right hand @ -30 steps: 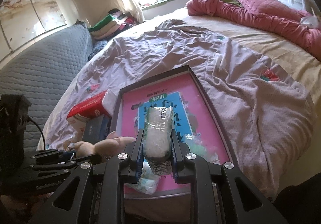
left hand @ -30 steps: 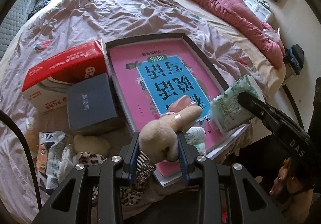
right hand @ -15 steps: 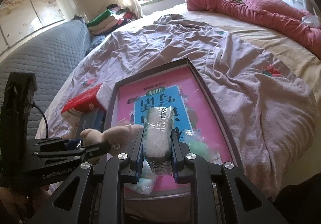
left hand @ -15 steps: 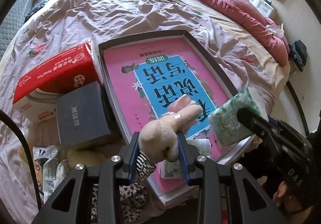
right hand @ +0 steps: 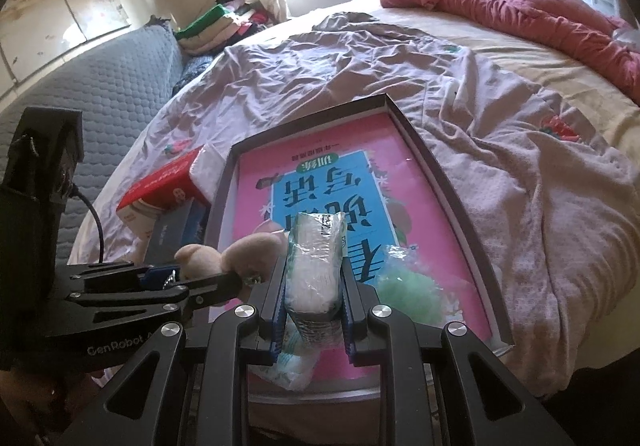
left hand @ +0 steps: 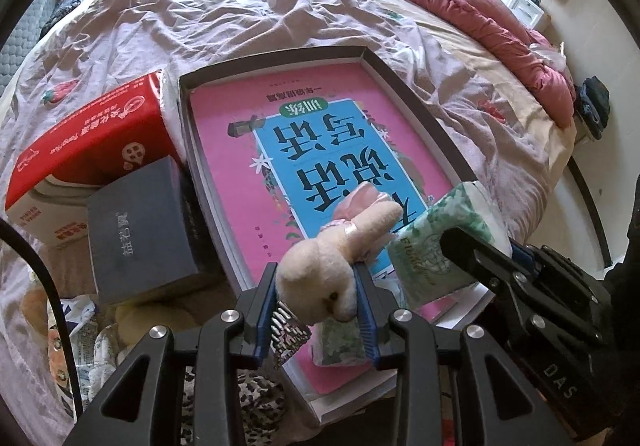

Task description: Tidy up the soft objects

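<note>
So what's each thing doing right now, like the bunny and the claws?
Left claw: shut on the plush bunny.
Plush bunny: held above the tray, ears pointing forward.
Right claw: shut on the tissue pack.
Tissue pack: held over the tray, squeezed.
Tray: open, pink book inside.
Red tissue box: lying beside the tray.

Red quilt (left hand: 472,2) bunched at far edge (bed (left hand: 248,10), probably).

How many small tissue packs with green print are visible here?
3: one tissue pack held in the right claw, two lying in the tray near its front edge, at and. More may be hidden.
</note>
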A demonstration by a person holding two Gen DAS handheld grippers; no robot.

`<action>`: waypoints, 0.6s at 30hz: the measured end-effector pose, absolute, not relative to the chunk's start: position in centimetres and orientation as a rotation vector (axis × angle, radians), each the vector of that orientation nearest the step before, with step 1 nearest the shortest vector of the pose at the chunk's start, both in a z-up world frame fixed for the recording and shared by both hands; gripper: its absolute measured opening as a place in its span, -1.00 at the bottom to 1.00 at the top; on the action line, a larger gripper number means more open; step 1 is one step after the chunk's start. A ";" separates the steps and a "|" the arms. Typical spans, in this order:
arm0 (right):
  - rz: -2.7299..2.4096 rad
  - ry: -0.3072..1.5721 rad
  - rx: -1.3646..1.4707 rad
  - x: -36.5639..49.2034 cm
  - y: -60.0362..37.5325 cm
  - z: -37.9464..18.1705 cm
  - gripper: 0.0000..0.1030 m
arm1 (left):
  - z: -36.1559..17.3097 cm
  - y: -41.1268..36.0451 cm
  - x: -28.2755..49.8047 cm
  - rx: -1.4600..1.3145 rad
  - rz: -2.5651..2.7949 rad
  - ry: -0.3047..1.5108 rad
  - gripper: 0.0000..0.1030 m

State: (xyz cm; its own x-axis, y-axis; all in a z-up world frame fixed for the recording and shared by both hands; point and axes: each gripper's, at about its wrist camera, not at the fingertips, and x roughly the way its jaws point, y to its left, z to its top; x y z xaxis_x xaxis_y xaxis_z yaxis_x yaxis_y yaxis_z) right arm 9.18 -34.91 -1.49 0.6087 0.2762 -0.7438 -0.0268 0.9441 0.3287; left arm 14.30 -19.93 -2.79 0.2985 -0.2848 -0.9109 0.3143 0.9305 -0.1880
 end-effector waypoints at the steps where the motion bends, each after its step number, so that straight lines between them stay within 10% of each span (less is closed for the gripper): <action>1: 0.172 0.905 0.300 9.2 -35.0 -1.6 -0.54 | -2.8 -20.0 14.3 0.029 -0.400 1.205 -0.30; 18: 0.094 0.924 0.279 9.0 -36.7 -2.3 -0.46 | -3.3 -20.7 14.2 0.041 -0.407 1.232 -0.27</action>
State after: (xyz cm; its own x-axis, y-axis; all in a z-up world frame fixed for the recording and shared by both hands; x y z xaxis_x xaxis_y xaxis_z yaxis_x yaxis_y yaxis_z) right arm 8.97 -36.66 -2.31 0.6015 0.1991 -0.7736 0.0387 0.9600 0.2772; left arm 14.22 -20.70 -3.30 0.2700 -0.2798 -0.9213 0.3234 0.9276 -0.1869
